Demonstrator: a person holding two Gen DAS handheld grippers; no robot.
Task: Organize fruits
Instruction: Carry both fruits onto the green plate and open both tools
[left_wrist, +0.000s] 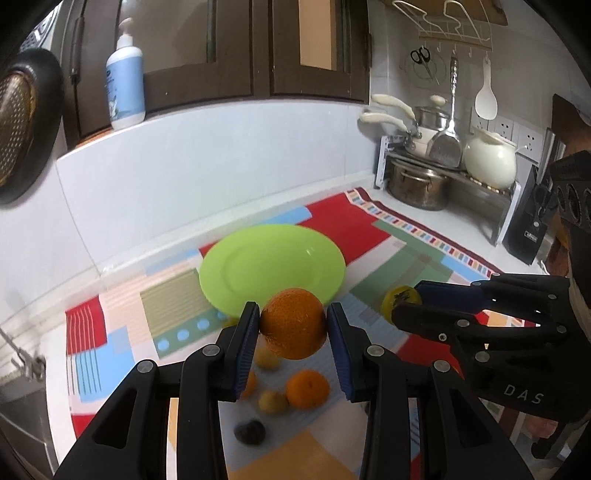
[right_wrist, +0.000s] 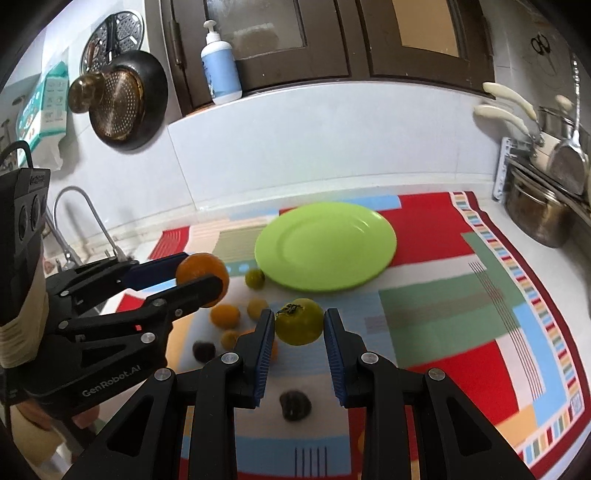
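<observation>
My left gripper (left_wrist: 292, 310) is shut on a large orange (left_wrist: 291, 332), held in the air in front of the lime-green plate (left_wrist: 236, 266). My right gripper (right_wrist: 299, 314) is shut on a yellow-green tomato (right_wrist: 299, 328) with a dark stem, also lifted above the mat. Each wrist view shows the other gripper off to the side: the right gripper (left_wrist: 404, 301) with the tomato (left_wrist: 391, 299), the left gripper (right_wrist: 201, 269) with the orange (right_wrist: 195, 267). The plate (right_wrist: 325, 245) lies bare on the patterned mat. Several small fruits stay on the mat below, among them a small orange (left_wrist: 307, 388) and a dark fruit (right_wrist: 294, 404).
The colourful mat (right_wrist: 461, 295) covers a white counter. A rack of pots (left_wrist: 417, 184), a white kettle (left_wrist: 489, 158) and a black knife block (left_wrist: 528, 229) stand at the back right. A faucet (right_wrist: 85, 218) is at the left. A soap bottle (right_wrist: 221, 70) sits on the ledge and a pan (right_wrist: 125, 99) hangs on the wall.
</observation>
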